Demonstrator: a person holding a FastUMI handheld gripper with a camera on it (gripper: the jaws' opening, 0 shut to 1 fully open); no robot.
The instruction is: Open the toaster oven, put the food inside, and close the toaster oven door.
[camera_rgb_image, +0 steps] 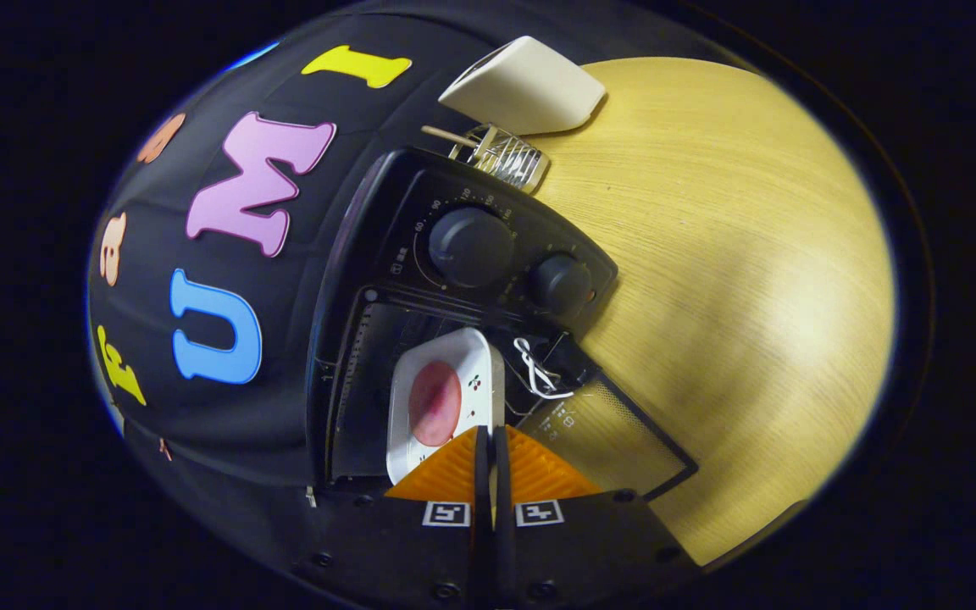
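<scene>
Gripper view. Item: white plate [446, 398] carrying a pink round of food [435, 402], probably sliced meat. The plate is stiff, glazed, likely slippery and breakable; the food is soft and light. Best hold: the plate's rim.

Location: inside the toaster oven [420, 280], below its two knobs, with the glass door [615, 436] swung open onto the wooden table [742, 280].

Tongs [488, 457]: orange fingers pressed nearly together on the plate's near rim, apparently pinching it, though the contact is partly hidden.

A staged recording booth, not a real kitchen: black cloth wall [200, 440] behind a pale wooden bench [734, 280] carrying a toaster oven [488, 254].
</scene>
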